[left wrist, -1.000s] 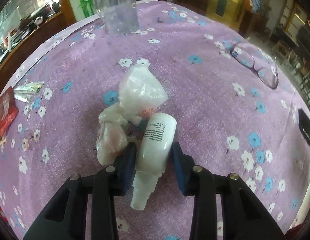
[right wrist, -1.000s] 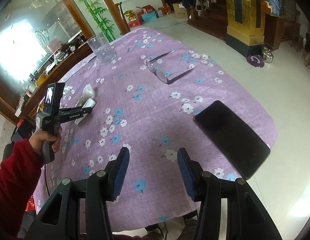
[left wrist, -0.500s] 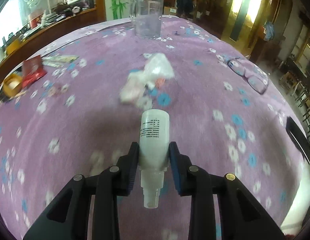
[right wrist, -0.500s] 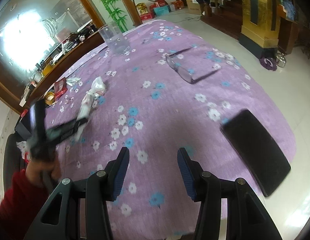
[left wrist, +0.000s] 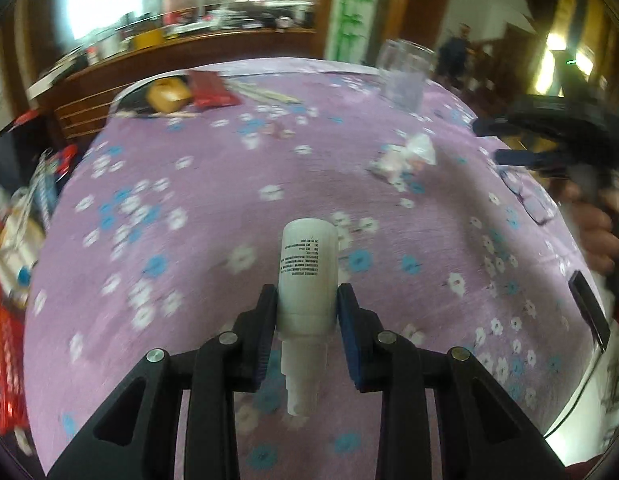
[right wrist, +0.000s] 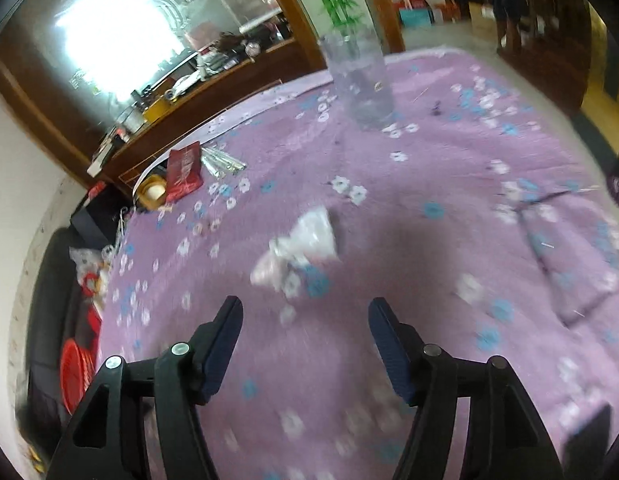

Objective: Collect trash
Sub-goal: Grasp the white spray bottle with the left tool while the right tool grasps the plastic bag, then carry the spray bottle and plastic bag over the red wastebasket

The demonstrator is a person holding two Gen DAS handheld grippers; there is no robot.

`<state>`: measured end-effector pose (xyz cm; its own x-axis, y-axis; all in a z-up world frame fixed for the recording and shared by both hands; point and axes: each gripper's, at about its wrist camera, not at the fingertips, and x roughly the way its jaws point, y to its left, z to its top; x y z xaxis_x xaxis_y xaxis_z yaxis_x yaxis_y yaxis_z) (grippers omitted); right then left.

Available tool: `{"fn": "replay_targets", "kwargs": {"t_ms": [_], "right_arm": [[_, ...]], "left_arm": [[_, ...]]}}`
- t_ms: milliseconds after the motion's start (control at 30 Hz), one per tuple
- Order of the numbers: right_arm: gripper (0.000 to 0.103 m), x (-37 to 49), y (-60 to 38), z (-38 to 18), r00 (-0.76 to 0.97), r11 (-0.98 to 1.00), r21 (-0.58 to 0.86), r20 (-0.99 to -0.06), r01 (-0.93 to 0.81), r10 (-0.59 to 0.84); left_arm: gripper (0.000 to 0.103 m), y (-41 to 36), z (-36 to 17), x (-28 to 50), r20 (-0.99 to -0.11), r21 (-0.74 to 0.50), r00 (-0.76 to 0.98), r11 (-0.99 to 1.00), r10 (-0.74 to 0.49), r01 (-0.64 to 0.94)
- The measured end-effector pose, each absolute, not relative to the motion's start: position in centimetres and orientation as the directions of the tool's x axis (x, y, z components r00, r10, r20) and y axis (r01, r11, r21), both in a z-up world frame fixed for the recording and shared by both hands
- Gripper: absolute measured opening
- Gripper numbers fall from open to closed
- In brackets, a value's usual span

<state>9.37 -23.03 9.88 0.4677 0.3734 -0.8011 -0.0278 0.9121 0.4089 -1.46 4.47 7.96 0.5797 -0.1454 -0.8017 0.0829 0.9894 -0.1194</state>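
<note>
Lifted off table, left hand-held gripper point(left wrist: 307, 312) clamps white bottle point(left wrist: 308, 276) (right point(right wrist: 305, 344) gapes).

A white plastic bottle point(left wrist: 307, 276), nozzle toward the camera, sits clamped between black fingers. A crumpled clear wrapper point(right wrist: 299, 250) lies on the purple floral cloth.

White bottle point(left wrist: 308, 272) lifted off the purple tablecloth point(left wrist: 213, 208) in the left gripper point(left wrist: 307, 320), carried well back from the crumpled plastic wrapper point(right wrist: 299, 246), right gripper point(right wrist: 305, 334) swung from the table's phone-side edge to face the wrapper, apparently nearer, frames blurred
</note>
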Motion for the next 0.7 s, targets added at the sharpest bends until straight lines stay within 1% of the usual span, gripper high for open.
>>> {"fn": "replay_targets", "kwargs": {"t_ms": [167,300,367,400,433,467,533,567,700], "right_arm": [[0.07,15.2,-21.6,5.4,0.417,0.893,0.448,-0.822,0.051,0.389],[0.069,17.9,-20.5,2.5,0.392,0.906,0.416,-0.848,0.078,0.356],[0.053,18.8,-20.3,1.5,0.393,0.9,0.427,-0.845,0.09,0.362],[0.052,19.1,-20.1,1.2,0.393,0.899,0.429,-0.843,0.083,0.366],[0.048,19.3,-20.0,1.1,0.405,0.893,0.443,-0.833,0.076,0.378],[0.038,19.4,-19.9,1.1,0.408,0.894,0.442,-0.831,0.074,0.377],[0.03,19.4,-19.2,1.6,0.409,0.899,0.435,-0.829,0.042,0.382],[0.028,19.1,-18.8,1.9,0.407,0.903,0.428,-0.829,0.02,0.384],[0.026,15.9,-16.3,4.9,0.46,0.946,0.307,-0.828,-0.107,0.321]], "left_arm": [[0.029,6.7,8.1,-4.0,-0.809,-0.109,0.581,0.994,-0.087,-0.003],[0.029,8.1,8.1,-5.3,-0.815,-0.103,0.577,0.993,-0.054,-0.051],[0.029,8.6,8.1,-5.7,-0.815,-0.104,0.577,0.992,-0.045,-0.07],[0.029,8.6,8.1,-5.8,-0.817,-0.103,0.576,0.992,-0.043,-0.072],[0.029,8.7,8.0,-5.9,-0.818,-0.097,0.575,0.992,-0.037,-0.075],[0.029,8.7,8.0,-5.9,-0.818,-0.096,0.574,0.992,-0.034,-0.077],[0.029,8.7,7.9,-5.9,-0.817,-0.1,0.575,0.992,-0.038,-0.076],[0.029,8.7,7.9,-5.8,-0.816,-0.098,0.577,0.992,-0.036,-0.077],[0.029,8.6,8.1,-5.4,-0.807,-0.099,0.589,0.992,-0.038,-0.072]]}}
